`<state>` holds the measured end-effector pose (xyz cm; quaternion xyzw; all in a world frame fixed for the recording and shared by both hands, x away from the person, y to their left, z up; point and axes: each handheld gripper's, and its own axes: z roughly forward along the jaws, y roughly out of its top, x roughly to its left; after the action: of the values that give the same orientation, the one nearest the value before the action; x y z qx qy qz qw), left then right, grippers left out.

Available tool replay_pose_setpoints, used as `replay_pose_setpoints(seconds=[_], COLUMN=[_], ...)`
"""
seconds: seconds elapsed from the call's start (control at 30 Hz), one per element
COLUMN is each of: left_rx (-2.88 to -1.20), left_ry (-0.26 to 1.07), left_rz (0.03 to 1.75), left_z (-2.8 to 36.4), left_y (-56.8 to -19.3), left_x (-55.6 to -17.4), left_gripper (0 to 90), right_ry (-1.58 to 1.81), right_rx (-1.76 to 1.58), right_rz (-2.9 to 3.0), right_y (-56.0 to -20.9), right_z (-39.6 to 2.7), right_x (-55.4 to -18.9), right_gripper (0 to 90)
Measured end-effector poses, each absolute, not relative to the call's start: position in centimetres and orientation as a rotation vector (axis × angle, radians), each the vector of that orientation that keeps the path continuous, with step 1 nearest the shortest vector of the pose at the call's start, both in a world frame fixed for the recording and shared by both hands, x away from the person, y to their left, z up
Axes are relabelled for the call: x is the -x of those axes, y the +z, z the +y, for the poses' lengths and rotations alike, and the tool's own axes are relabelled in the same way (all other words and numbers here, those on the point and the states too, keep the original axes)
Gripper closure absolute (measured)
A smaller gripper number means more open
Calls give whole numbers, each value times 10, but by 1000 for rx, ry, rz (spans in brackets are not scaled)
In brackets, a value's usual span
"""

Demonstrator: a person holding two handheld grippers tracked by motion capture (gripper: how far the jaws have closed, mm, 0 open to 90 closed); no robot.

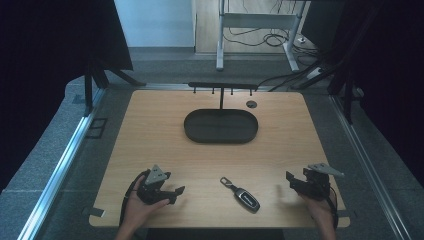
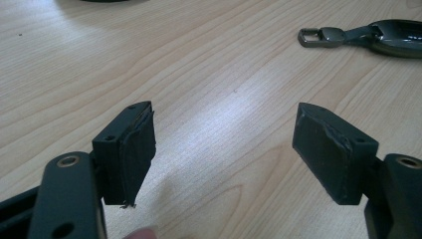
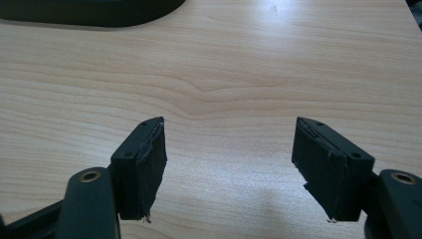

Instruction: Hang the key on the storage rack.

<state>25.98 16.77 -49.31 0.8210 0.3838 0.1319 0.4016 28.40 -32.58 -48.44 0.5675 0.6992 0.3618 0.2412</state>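
While ring-end up-left, key fob [image 1: 241, 194] lies diagonal.

L gripper [image 1: 172, 192] & R gripper [image 1: 292, 181]: jaws wide apart, hand-held.

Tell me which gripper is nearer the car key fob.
Right, narrowly. The right gripper sits just past the key fob, to its right; the left gripper lies on its left, slightly farther. Both are open and empty.

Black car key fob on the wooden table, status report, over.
Left claw open, empty. Right claw open, empty. Black car key fob with metal loop lies flat between them, untouched. Nothing in the way.
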Motion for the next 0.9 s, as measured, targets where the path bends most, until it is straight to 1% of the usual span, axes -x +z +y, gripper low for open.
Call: replay_pose_setpoints(seconds=[0.3,0.6,0.9], left_rx=[-2078,-2079,-2080], left_ry=[332,330,331], left_rz=[975,977,976], left_z=[168,169,168], left_y=[-494,-494,-495], left_x=[-260,-261,-261], left_gripper=[254,254,254], right_ry=[1011,1023,1060], right_rx=[-1519,-1501,-1498], right_rz=[1917,1940,1948], right_y=[-481,-474,-471], right_z=[-327,-329,-329], right_x=[-282,-279,-278], right_gripper=[295,305,344])
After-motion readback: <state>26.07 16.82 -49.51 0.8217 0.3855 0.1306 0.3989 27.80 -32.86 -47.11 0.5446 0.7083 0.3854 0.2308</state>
